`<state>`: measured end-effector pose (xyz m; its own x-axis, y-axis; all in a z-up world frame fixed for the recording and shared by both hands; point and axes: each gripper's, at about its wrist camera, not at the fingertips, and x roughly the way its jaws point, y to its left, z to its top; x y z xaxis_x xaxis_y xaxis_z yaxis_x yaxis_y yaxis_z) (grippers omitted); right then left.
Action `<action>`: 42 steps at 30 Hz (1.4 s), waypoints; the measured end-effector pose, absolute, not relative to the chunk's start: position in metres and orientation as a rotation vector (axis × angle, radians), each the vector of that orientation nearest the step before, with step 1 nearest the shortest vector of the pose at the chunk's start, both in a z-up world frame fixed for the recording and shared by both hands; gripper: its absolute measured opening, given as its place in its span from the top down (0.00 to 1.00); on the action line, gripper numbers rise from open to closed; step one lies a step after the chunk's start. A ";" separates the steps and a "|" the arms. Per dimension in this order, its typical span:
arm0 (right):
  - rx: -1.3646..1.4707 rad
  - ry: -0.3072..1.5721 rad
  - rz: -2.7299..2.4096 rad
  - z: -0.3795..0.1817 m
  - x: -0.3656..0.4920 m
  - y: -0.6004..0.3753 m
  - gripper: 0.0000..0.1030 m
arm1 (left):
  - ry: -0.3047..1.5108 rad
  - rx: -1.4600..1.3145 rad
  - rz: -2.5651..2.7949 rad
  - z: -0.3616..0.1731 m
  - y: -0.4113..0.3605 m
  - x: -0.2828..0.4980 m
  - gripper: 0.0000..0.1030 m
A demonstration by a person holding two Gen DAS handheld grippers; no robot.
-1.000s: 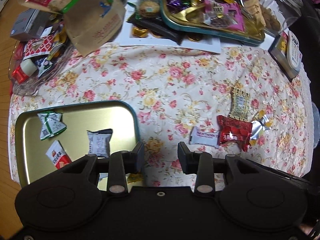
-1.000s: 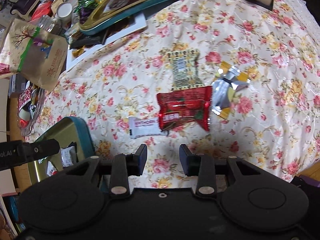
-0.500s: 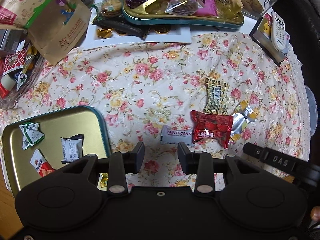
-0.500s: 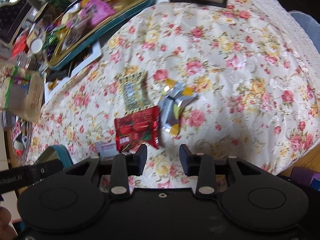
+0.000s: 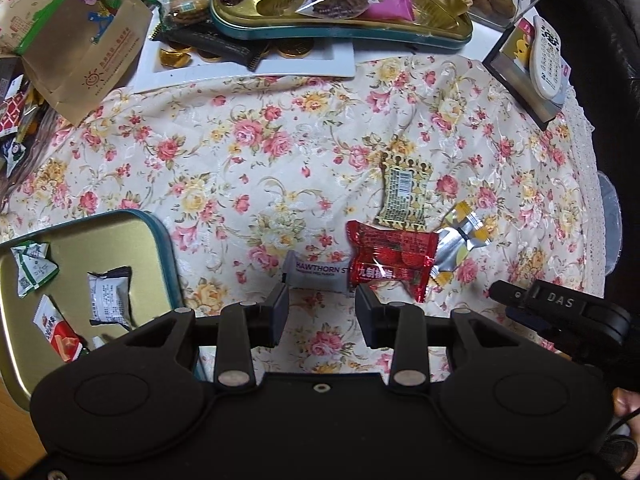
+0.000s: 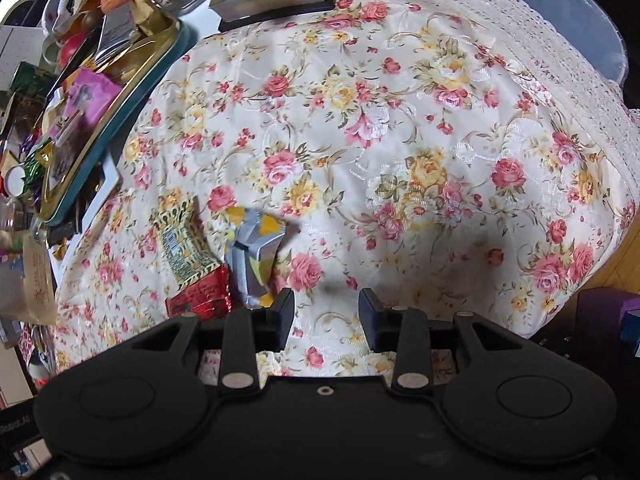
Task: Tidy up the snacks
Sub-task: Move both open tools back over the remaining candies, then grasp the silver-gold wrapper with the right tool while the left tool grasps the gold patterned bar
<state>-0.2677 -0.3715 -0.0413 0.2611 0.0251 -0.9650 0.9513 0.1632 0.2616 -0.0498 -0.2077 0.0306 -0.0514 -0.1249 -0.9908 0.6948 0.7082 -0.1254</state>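
Right now I'm mid-pickup: my left gripper (image 5: pixel 322 308) hangs fingers apart and empty just below the white hawthorn stick (image 5: pixel 316 274) at lower centre, with the gold tin tray (image 5: pixel 120 232) at lower left (three snacks already in it). My right gripper (image 6: pixel 326 316), fingers apart too, sits right of the silver-yellow packet (image 6: pixel 256 252). Next I judge: lower, straddle, close.

The left gripper (image 5: pixel 322 312) moved right from the gold tin tray (image 5: pixel 132 236) toward the white hawthorn bar wrapper (image 5: pixel 316 274). The right gripper (image 6: pixel 326 318) swung right past the red snack packet (image 6: pixel 200 298), over bare floral cloth (image 6: pixel 400 140).
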 end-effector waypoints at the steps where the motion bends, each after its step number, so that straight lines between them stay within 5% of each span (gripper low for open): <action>1: 1.204 1.087 -0.895 -0.042 -0.267 -0.372 0.62 | 1.487 0.495 -0.714 0.030 -0.209 -0.050 0.55; 24: 1.072 1.006 -0.988 -0.064 -0.189 -0.362 0.62 | 1.486 0.535 -0.737 0.029 -0.210 -0.061 0.55; 42: 0.878 1.019 -1.014 -0.073 -0.168 -0.344 0.52 | 1.483 0.541 -0.729 0.028 -0.206 -0.058 0.55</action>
<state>-0.1678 -0.3445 -0.0727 0.1891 -0.2473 -0.9503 0.9491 0.2942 0.1123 -0.0584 -0.2065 0.0282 -0.0541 -0.1031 -0.9932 0.7231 0.6819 -0.1102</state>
